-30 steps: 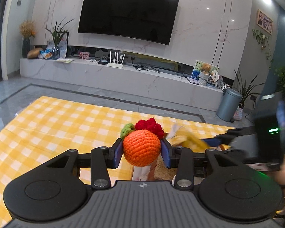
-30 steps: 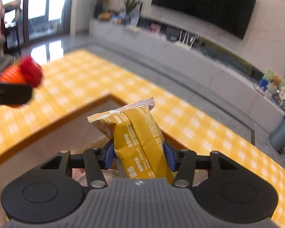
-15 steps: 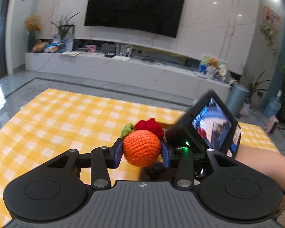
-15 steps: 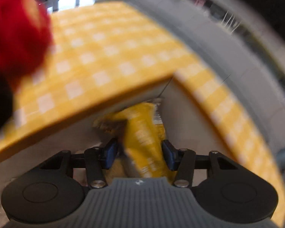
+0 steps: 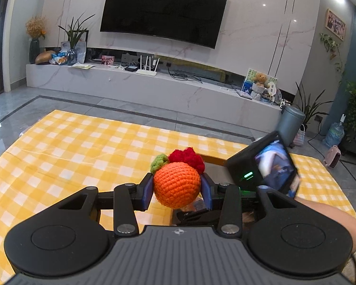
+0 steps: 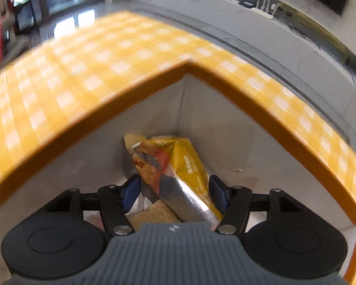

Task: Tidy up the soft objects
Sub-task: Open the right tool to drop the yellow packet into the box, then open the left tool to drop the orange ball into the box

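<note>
A yellow-checked surface [image 5: 83,147] spreads ahead of both tools. Set on it, a box [image 6: 225,99] with an orange rim and pale inner walls lies directly below the right tool [image 6: 174,193], whose jaws are opening; a yellow snack packet [image 6: 178,166] stands tilted between the blue pads, its crimped end leaning into the box corner ahead, the pads no longer pressing it. The left tool [image 5: 176,187] is about half open and clamped on a crocheted orange ball [image 5: 176,184] with a green leaf and red tuft on top, held above the surface
</note>
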Available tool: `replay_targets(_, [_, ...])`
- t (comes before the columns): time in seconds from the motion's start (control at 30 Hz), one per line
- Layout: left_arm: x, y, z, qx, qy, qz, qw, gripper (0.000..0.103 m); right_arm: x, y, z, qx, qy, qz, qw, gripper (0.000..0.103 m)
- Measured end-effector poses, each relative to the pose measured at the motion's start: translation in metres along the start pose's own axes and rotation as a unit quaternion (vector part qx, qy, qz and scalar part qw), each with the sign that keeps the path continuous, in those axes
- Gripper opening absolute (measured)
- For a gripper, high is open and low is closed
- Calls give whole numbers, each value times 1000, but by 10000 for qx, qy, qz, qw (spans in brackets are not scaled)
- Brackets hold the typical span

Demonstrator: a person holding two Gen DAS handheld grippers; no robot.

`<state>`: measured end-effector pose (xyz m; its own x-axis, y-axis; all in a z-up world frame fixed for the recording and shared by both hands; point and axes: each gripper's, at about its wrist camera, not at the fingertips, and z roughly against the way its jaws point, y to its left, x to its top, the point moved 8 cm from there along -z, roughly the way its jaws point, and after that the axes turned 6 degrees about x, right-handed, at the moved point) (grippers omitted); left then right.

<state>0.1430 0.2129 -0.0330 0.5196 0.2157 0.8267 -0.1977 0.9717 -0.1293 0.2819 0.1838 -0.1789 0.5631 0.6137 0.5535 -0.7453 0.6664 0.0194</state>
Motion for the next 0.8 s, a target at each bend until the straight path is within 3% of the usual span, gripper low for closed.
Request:
replay_targets(0.07, [0,-2,1,-6,-16,-28,10000,47,3,-6,14,69,-269,-176,9995,94])
replay_targets(0.2, [-2,-10,-2,-99,44,-130,9999,47,1,-19,59,-107,-818,-416,9957,96])
replay_targets(0.33, [-10,-18,-10,-127,235,-118,9996,47,-23,-32,123,-622,-1776,-629,9801,96])
replay_targets(0.57, [-42,-40,-28,-241,943,-234,9950,47,-60,-29,170,-1058,-2041,-565,9716,96])
replay_targets(0.67, [-46,-47,-31,-198,900,-362,9951,47,-63,-35,177,-1128,-2092,-683,9689,96])
replay_targets(0.8, [-29,-69,-32,-594,761,-414,9945,47,-66,-45,194,-1453,-2234,-673,9615,93])
